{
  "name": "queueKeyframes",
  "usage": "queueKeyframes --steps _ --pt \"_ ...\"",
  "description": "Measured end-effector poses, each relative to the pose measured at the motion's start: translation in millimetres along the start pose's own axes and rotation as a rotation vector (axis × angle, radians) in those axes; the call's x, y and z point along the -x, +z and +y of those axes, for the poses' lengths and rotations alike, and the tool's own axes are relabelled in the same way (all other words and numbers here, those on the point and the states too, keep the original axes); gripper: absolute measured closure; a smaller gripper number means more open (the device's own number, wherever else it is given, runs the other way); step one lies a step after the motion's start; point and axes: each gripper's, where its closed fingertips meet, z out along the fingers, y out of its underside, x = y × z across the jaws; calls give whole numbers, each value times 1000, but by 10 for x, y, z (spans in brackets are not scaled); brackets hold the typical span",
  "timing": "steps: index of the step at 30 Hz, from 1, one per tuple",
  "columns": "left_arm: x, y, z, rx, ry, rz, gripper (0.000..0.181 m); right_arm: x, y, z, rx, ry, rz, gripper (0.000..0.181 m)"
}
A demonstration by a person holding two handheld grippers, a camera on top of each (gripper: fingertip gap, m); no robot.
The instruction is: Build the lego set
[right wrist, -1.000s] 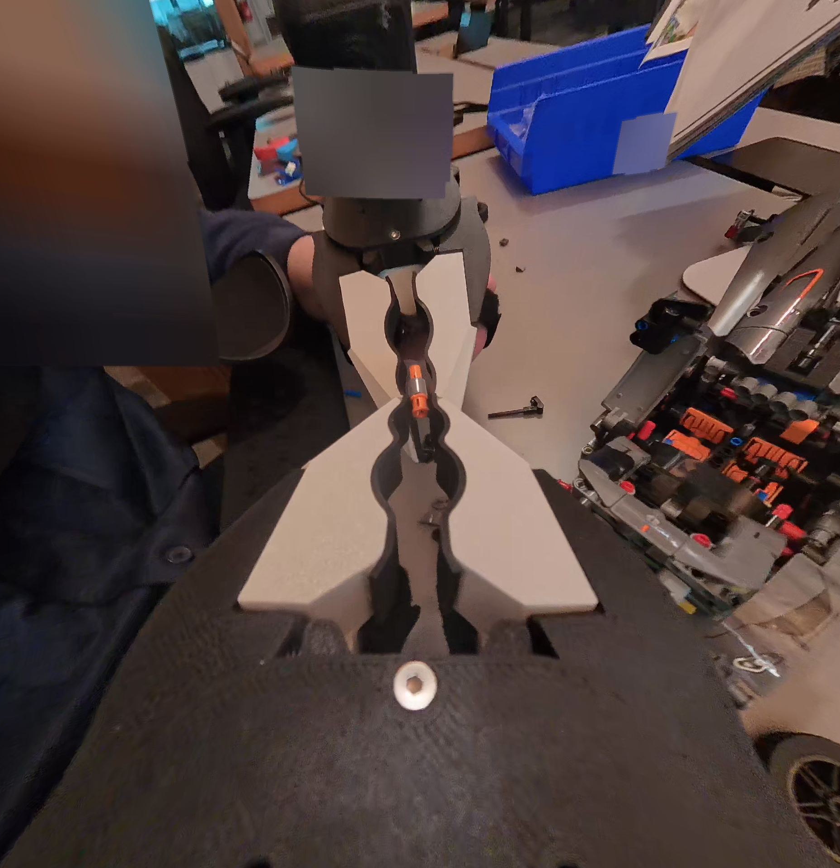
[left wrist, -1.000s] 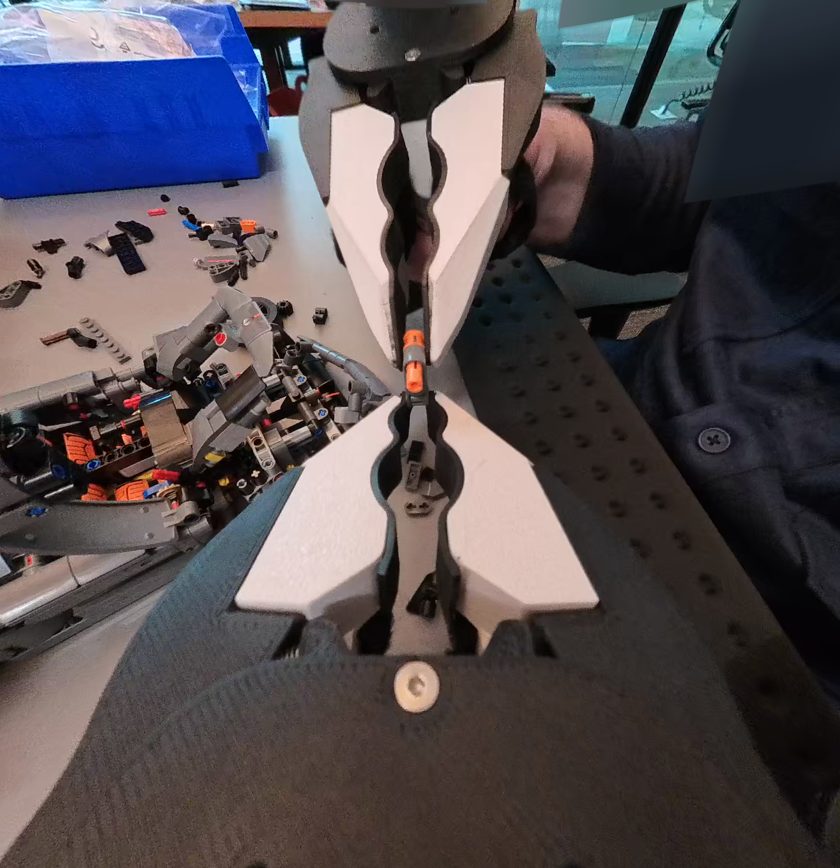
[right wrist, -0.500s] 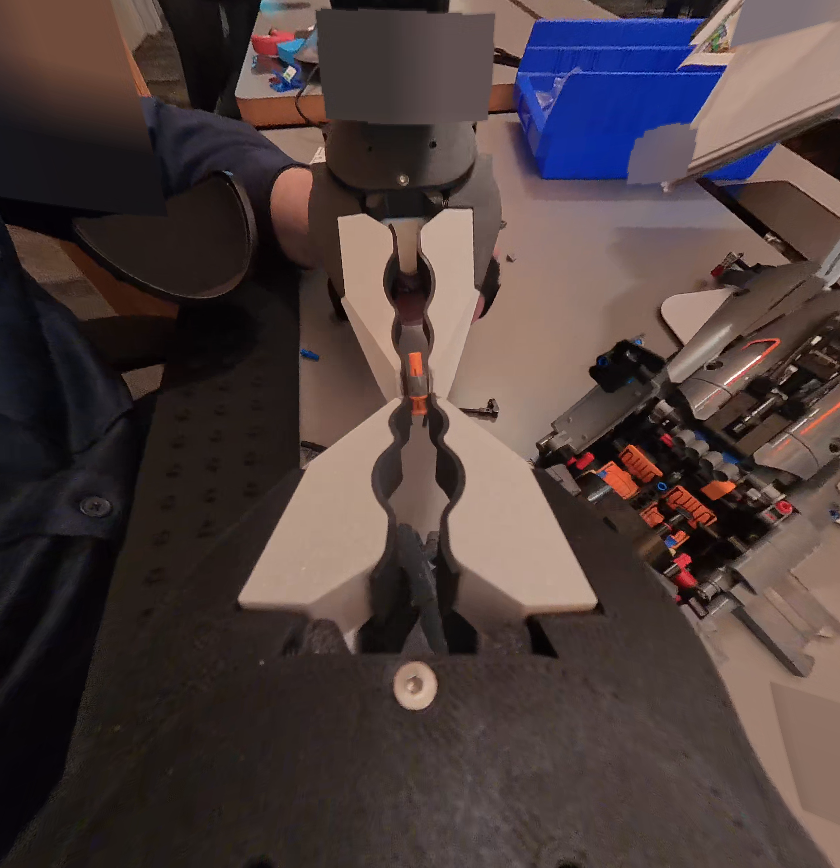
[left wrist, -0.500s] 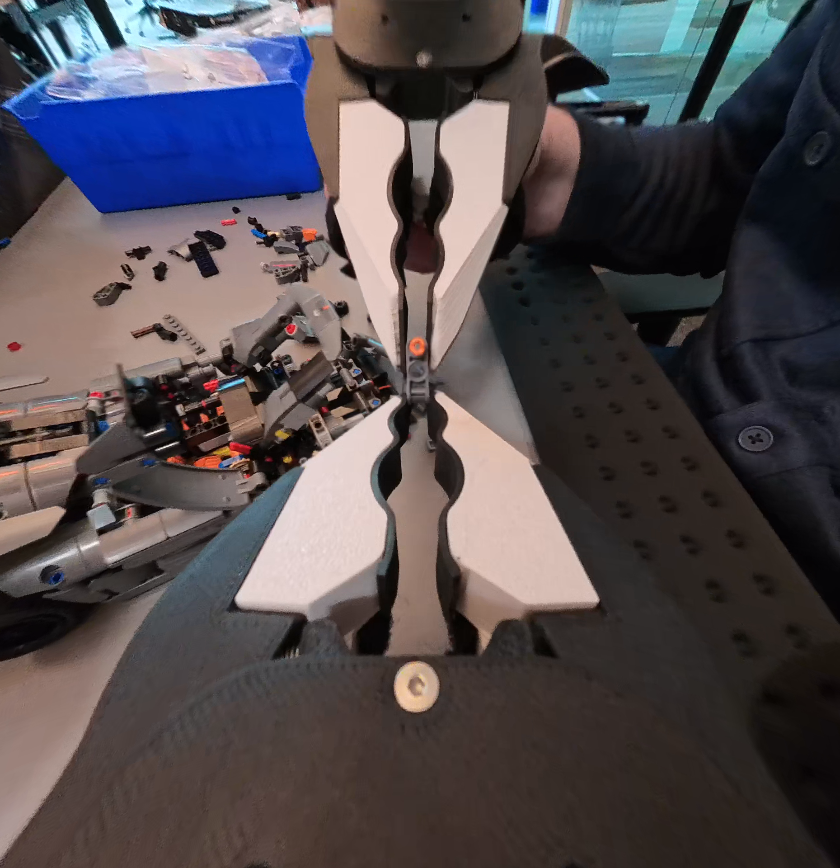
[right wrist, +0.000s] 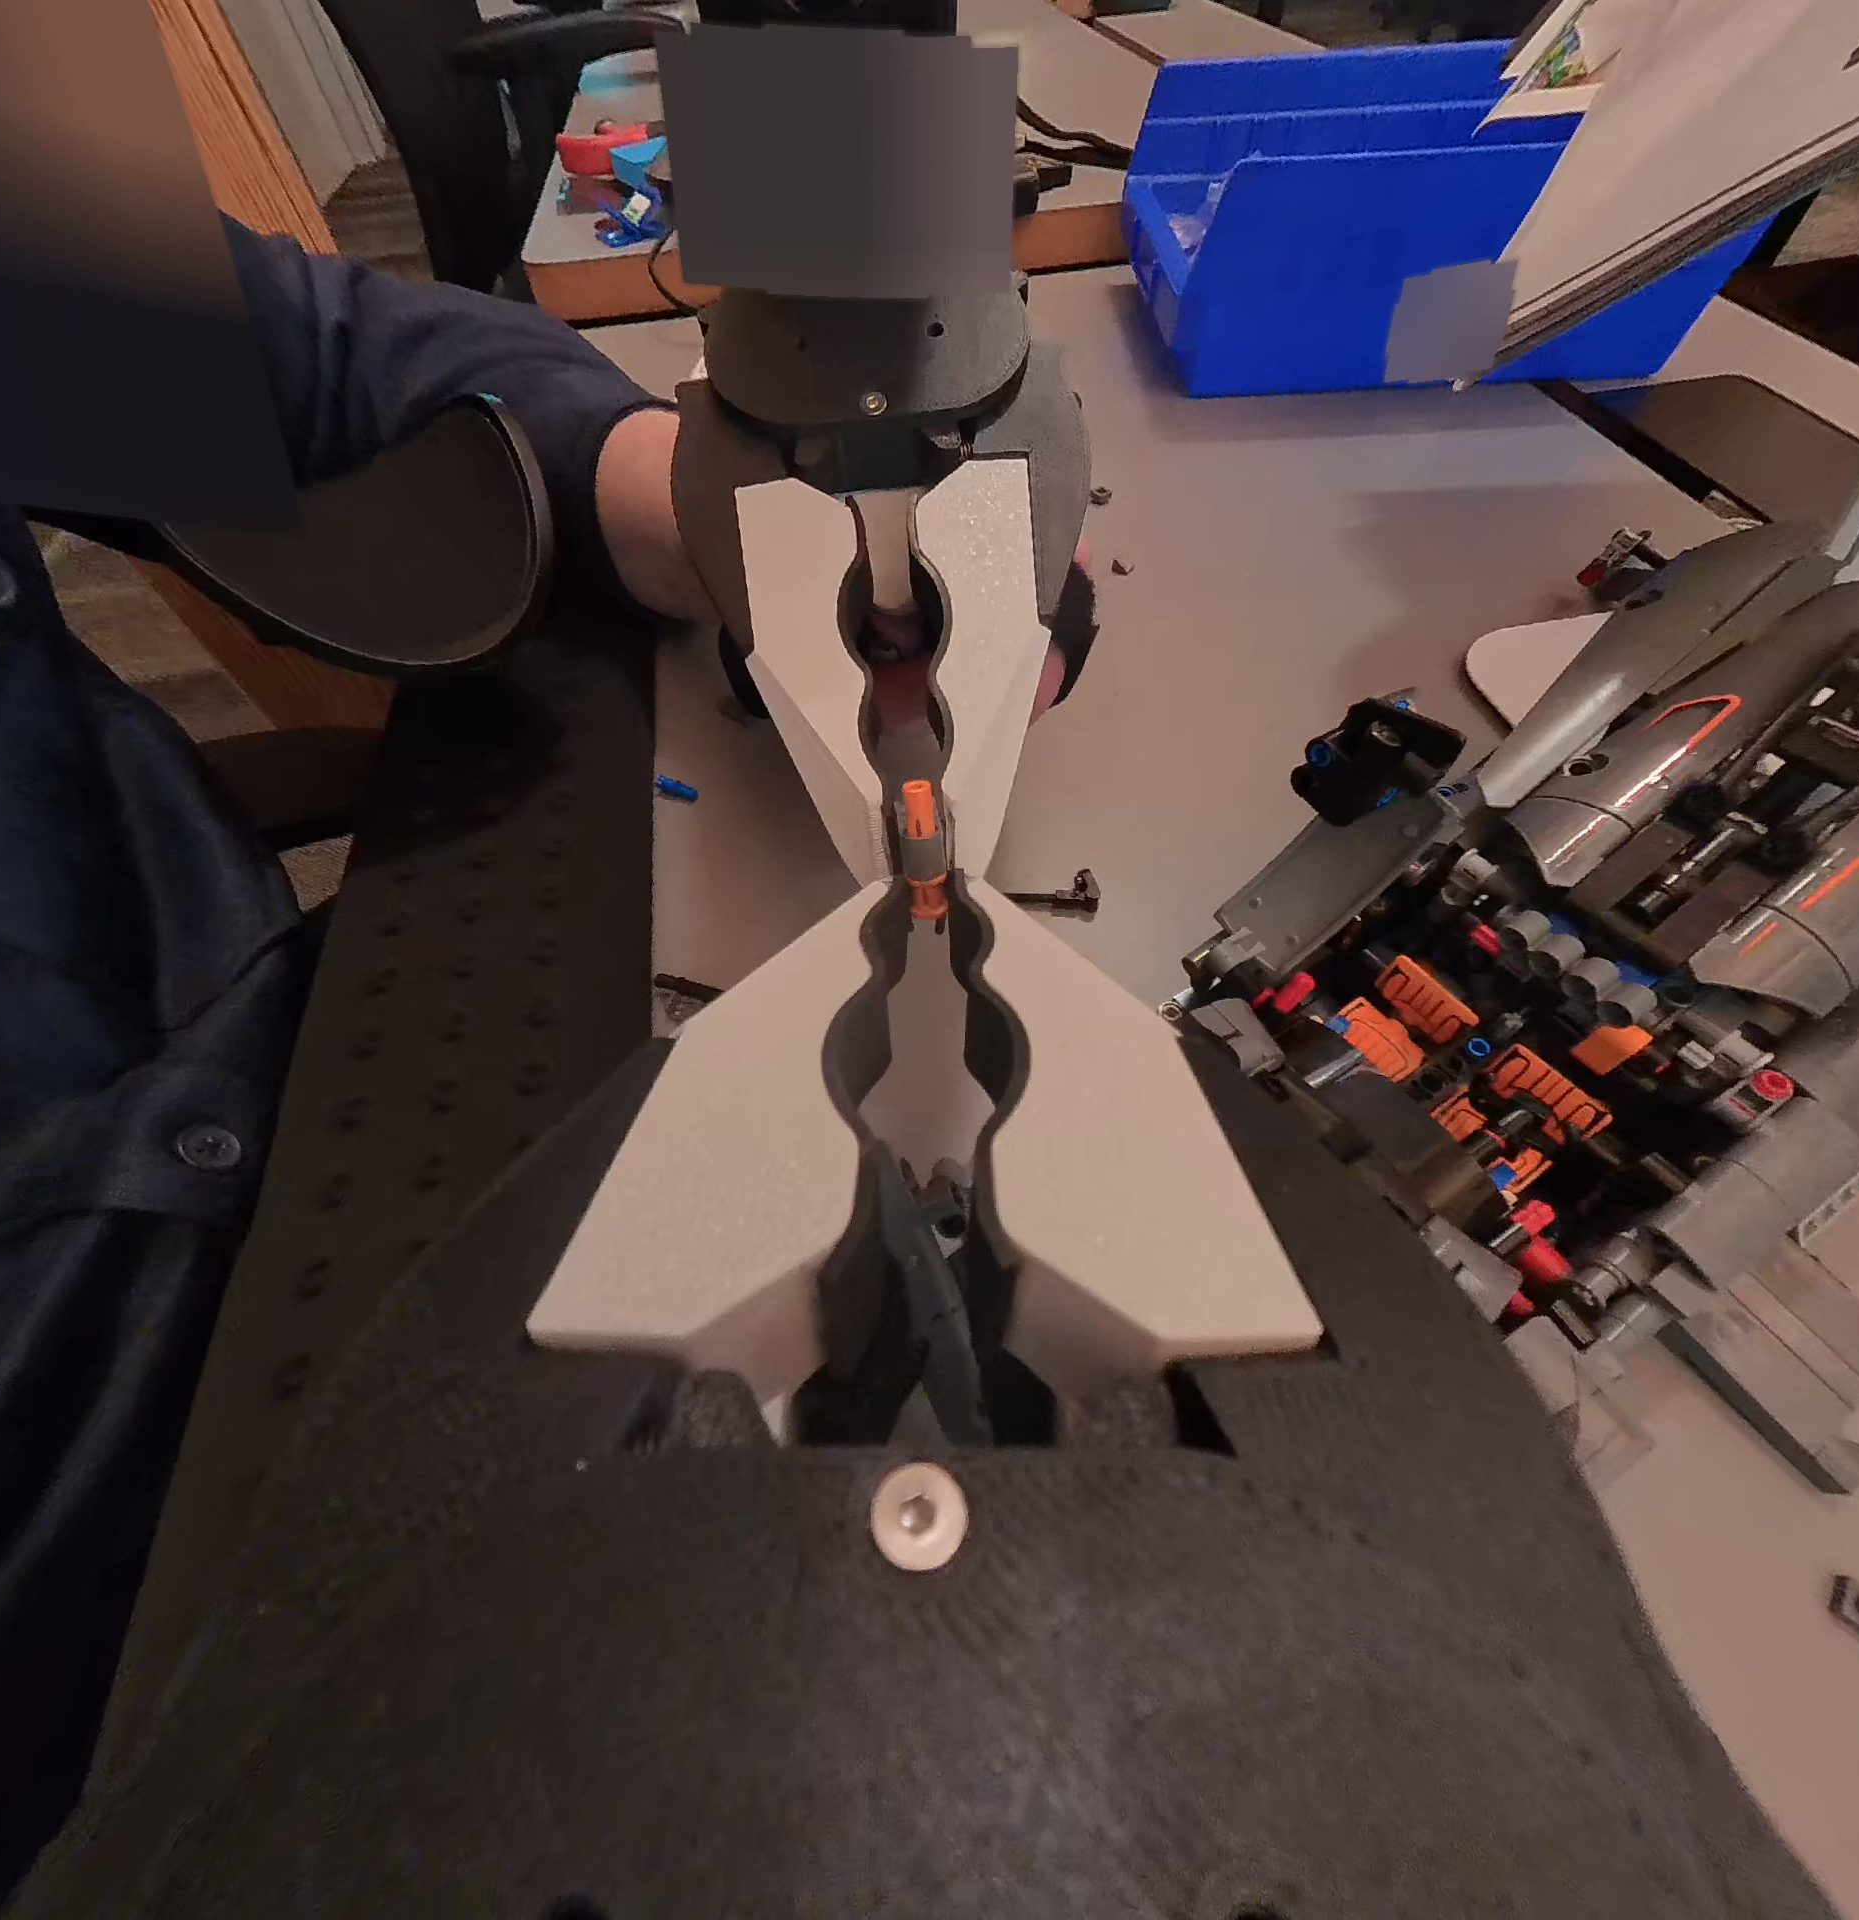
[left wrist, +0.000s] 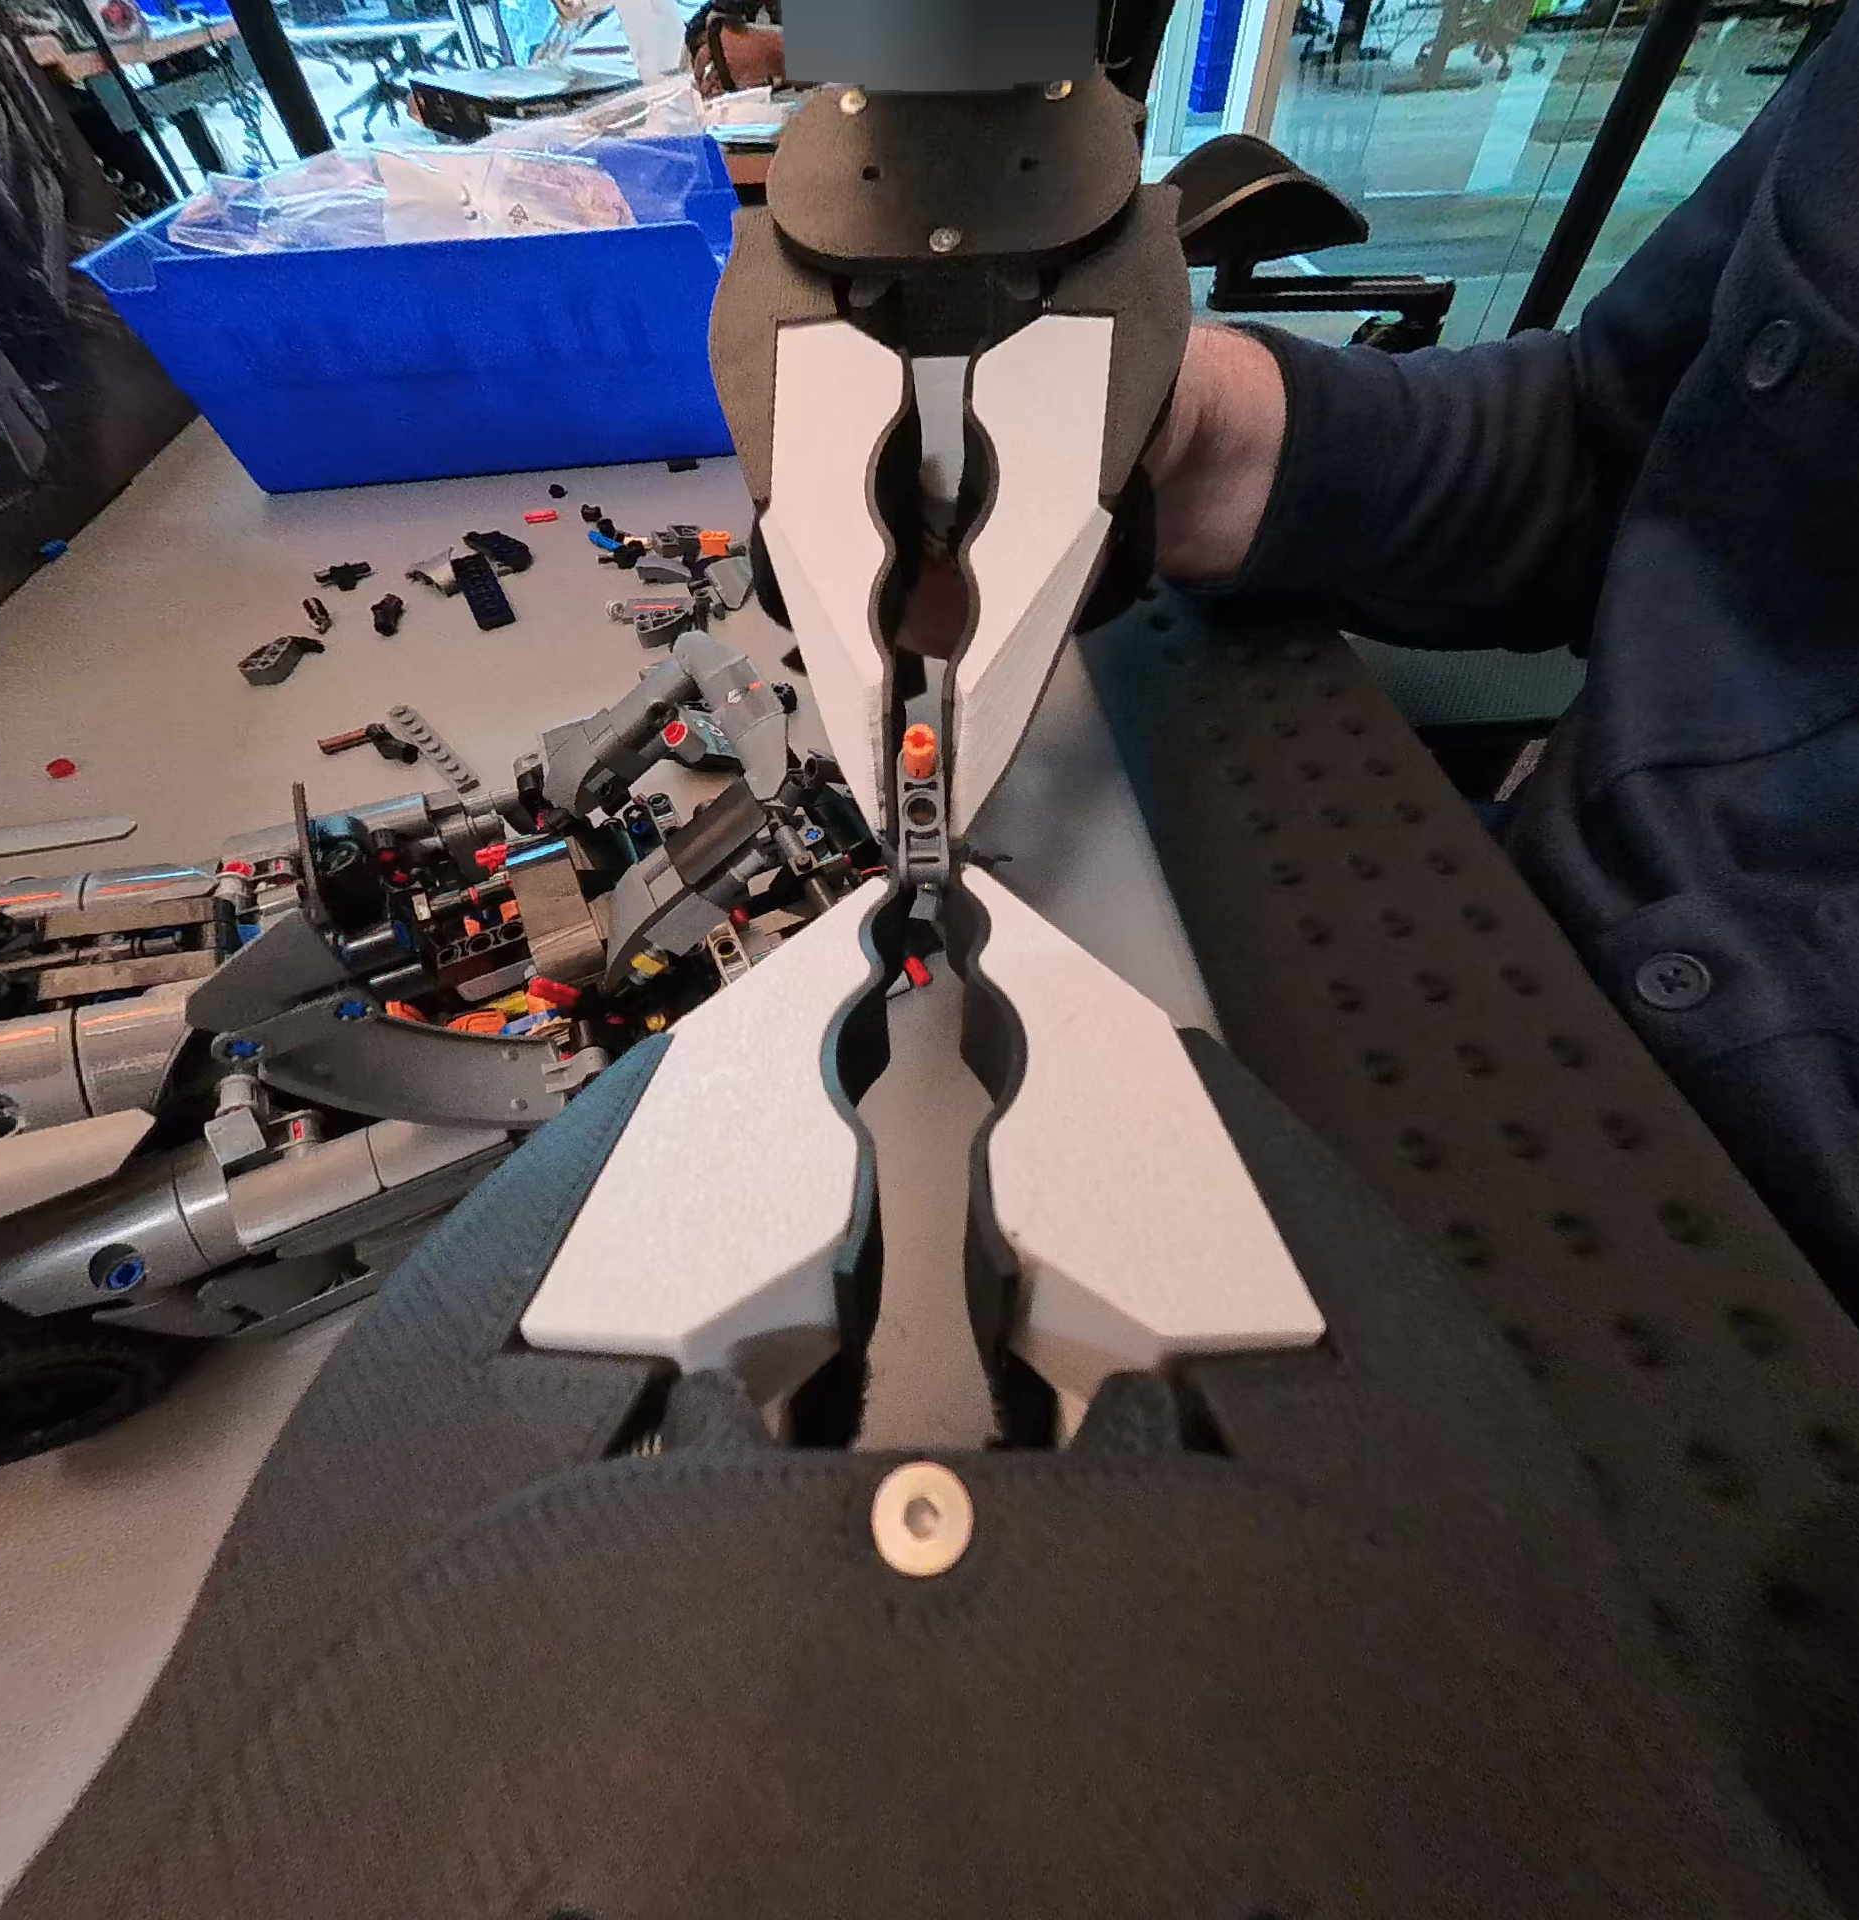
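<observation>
Grey tabletop [left wrist: 177, 665] stretched left in the left wrist view, strewn with loose pieces [left wrist: 489, 582] before a blue bin [left wrist: 437, 343], the half-built lego car [left wrist: 333, 987] nearer. The left gripper [left wrist: 923, 888] was pinched on a grey connector [left wrist: 920, 821] topped by an orange pin [left wrist: 917, 750], tip to tip with the right gripper [left wrist: 920, 727]. From the right wrist view, the right gripper [right wrist: 925, 904] clamped the orange pin [right wrist: 920, 894]; the car [right wrist: 1527, 1039] lay to its right.

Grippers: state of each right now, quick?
Left gripper: shut on the grey connector.
Right gripper: shut on the orange pin, which sits through that connector.
</observation>
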Motion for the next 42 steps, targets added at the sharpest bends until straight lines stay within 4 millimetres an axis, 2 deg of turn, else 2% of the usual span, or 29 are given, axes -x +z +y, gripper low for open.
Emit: queueKeyframes --steps 7,11,22,30,42 --pt "40 -31 -93 -49 14 -41 177 -22 -66 -107 -91 82 -36 176" --pt "125 -80 -95 -61 1 -78 170 -149 -240 -237 -205 149 -12 177" --pt "218 -39 53 -14 -15 -113 177 -560 -665 -374 -463 382 41 177" --pt "235 -51 59 -10 -1 -132 177 -676 -846 -411 -578 482 11 177" --pt "237 -31 90 17 45 -159 175 -688 -879 -418 -614 537 -43 177"
